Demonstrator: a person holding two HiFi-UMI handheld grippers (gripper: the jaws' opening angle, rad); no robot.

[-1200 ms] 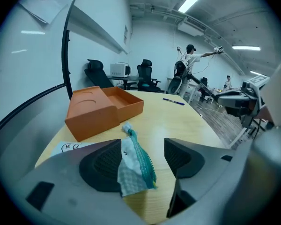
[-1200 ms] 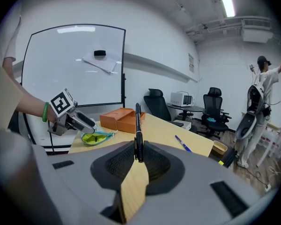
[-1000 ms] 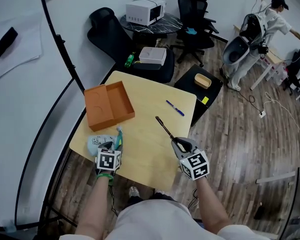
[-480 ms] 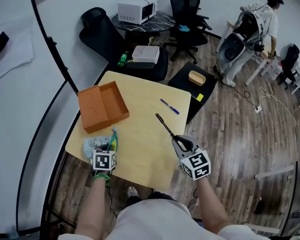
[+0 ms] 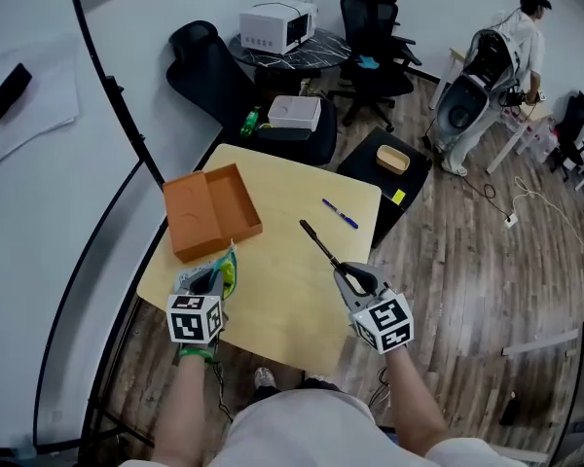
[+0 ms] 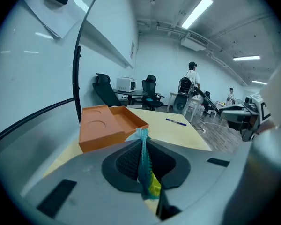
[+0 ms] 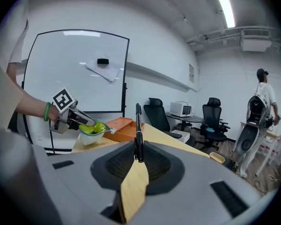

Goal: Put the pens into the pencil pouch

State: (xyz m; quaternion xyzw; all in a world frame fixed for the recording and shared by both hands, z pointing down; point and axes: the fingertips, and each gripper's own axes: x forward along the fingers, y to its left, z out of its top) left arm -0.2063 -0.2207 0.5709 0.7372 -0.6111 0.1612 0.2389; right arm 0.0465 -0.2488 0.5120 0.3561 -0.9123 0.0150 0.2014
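Pencil pouch: teal and yellow, edge pinched between closed jaws of left gripper; over near-left corner of table, seemingly clear of top.
Black pen: clamped in right gripper, above near edge, tip angled away.
Blue pen: flat, near far-right edge.
Orange box: left edge, open.

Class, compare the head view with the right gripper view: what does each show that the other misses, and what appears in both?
Head view only: the blue pen lying on the table. Right gripper view only: the ceiling light strip. Both: the black pen clamped in the right gripper, the pouch held by the left gripper, and the orange box.
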